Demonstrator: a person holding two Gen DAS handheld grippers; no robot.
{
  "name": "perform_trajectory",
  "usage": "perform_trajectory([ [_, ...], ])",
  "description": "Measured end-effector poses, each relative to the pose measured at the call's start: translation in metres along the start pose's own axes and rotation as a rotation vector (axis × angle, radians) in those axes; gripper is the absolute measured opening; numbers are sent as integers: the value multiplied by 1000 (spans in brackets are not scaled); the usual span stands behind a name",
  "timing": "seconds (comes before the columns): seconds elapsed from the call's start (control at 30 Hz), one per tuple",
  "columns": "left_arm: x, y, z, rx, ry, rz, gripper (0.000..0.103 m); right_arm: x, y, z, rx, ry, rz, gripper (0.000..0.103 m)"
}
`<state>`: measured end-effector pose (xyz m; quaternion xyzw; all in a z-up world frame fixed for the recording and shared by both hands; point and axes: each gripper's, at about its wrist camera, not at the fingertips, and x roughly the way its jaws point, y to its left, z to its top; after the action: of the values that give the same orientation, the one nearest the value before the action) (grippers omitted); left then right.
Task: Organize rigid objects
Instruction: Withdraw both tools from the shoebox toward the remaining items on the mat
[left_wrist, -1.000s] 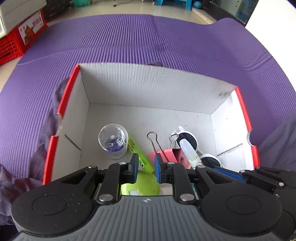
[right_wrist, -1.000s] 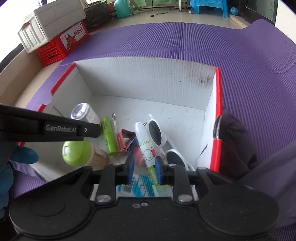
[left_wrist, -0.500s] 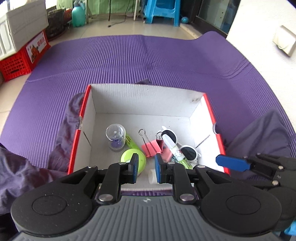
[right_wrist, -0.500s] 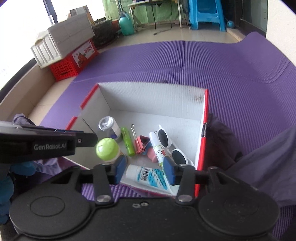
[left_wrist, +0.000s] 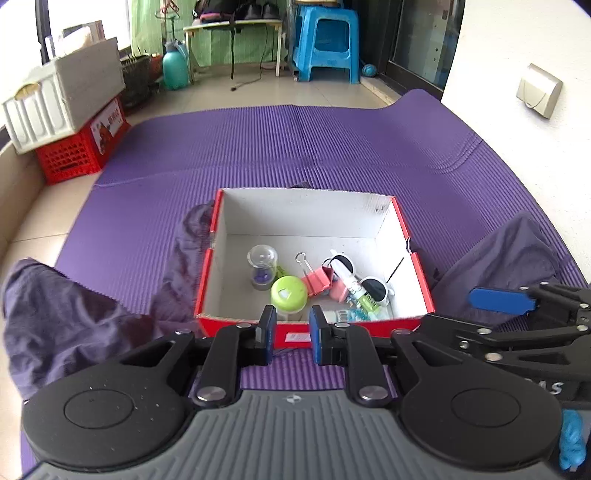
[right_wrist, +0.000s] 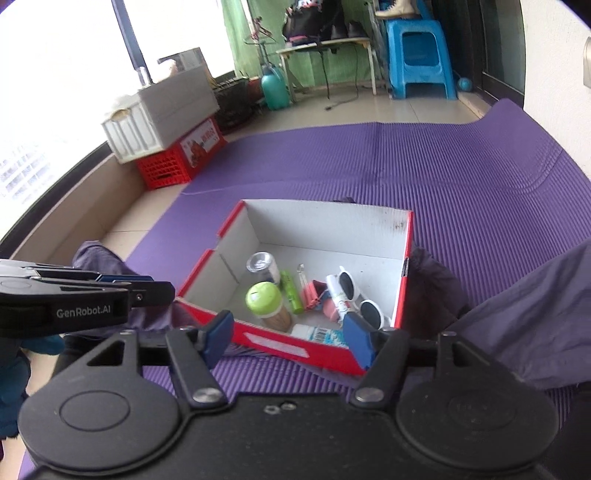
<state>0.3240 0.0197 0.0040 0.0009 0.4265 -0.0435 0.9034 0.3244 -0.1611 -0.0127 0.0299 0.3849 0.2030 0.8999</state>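
Observation:
A red box (left_wrist: 229, 325) with a white inside sits on the purple mat. It holds a green-lidded jar (left_wrist: 288, 291), a clear-capped jar (left_wrist: 262, 258), a pink binder clip (left_wrist: 317, 280), white sunglasses (left_wrist: 373, 288), a green marker (right_wrist: 290, 291), a cartoon-printed tube (right_wrist: 338, 295) and a blue-and-white tube (right_wrist: 319, 334). My left gripper (left_wrist: 290, 321) hovers shut and empty above the box's near wall. My right gripper (right_wrist: 288, 328) hangs over the same wall with its jaws opening and nothing between them.
Dark purple cloth lies left (left_wrist: 55, 306) and right (left_wrist: 509, 251) of the box. A red crate (left_wrist: 77, 147) with a white crate on it stands at the mat's far left. A blue stool (left_wrist: 325, 44) and a teal bottle (left_wrist: 175, 70) stand beyond.
Both grippers have pulled back and up, out of the box, so it looks smaller. The right jaws have widened, and the blue-and-white tube lies in the box's near corner.

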Motion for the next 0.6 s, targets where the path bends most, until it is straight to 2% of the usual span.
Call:
perform_trajectory([
  [0.1, -17, 6, -10, -3, -10, 1, 18, -16, 5, -8, -5, -17, 16, 77],
  [0.13, -23, 8, -14, -2, -10, 2, 22, -20, 7, -11, -4, -20, 21, 77],
  [0.2, -35, 10, -22, 5, -16, 6, 36, -27, 9, -17, -1, -21, 30, 80],
  [0.23, -40, 11, -26, 10, -23, 12, 50, -30, 11, -21, -1, -21, 34, 80],
  [0.27, -45, 12, -31, 17, -31, 18, 58, -33, 12, -24, -1, -20, 37, 81],
  [0.5, -71, 17, -67, 37, -33, 22, 60, -50, 16, -50, 4, -14, 50, 86],
  [0.57, -74, 17, -79, 41, -28, 31, 69, -54, 16, -58, 8, -5, 60, 89],
  [0.6, -75, 17, -86, 44, -25, 29, 70, -55, 17, -64, 9, 2, 70, 92],
])
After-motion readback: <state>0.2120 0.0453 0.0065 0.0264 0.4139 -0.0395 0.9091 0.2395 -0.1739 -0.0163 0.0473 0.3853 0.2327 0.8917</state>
